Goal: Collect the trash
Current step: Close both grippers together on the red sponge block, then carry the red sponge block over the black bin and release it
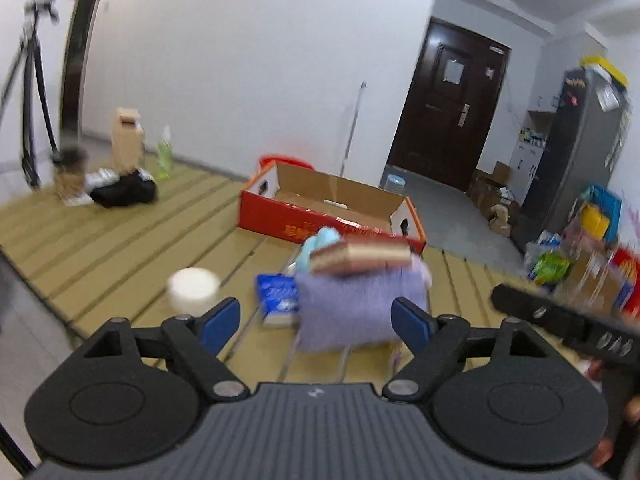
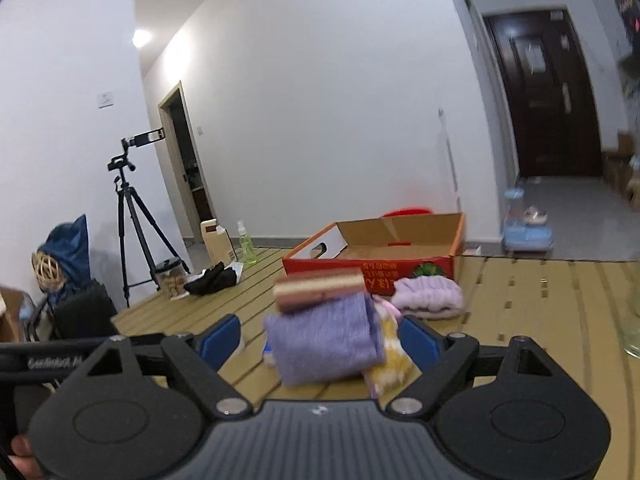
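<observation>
A pile lies on the slatted wooden table [image 1: 100, 240]: a purple knitted cloth [image 1: 356, 308], a brown and cream striped box [image 1: 360, 256] on top of it, a light blue item [image 1: 320, 244] and a blue tissue packet [image 1: 278, 296]. A white round lid-like object [image 1: 194, 286] lies to the left. An open red cardboard box [image 1: 332, 216] stands behind. My left gripper [image 1: 316, 320] is open, with the purple cloth ahead between its fingers. My right gripper [image 2: 320, 338] is open around the purple cloth [image 2: 324, 340], beside a yellow and white cloth [image 2: 390, 360]. The striped box [image 2: 320, 288] sits above.
A lilac fluffy item [image 2: 428, 298] lies by the red box [image 2: 376, 256]. Black cloth [image 2: 212, 280], a green spray bottle [image 2: 248, 244] and a carton [image 2: 216, 242] stand at the table's far left. A tripod [image 2: 132, 216] stands beyond. A glass [image 2: 632, 320] is at the right edge.
</observation>
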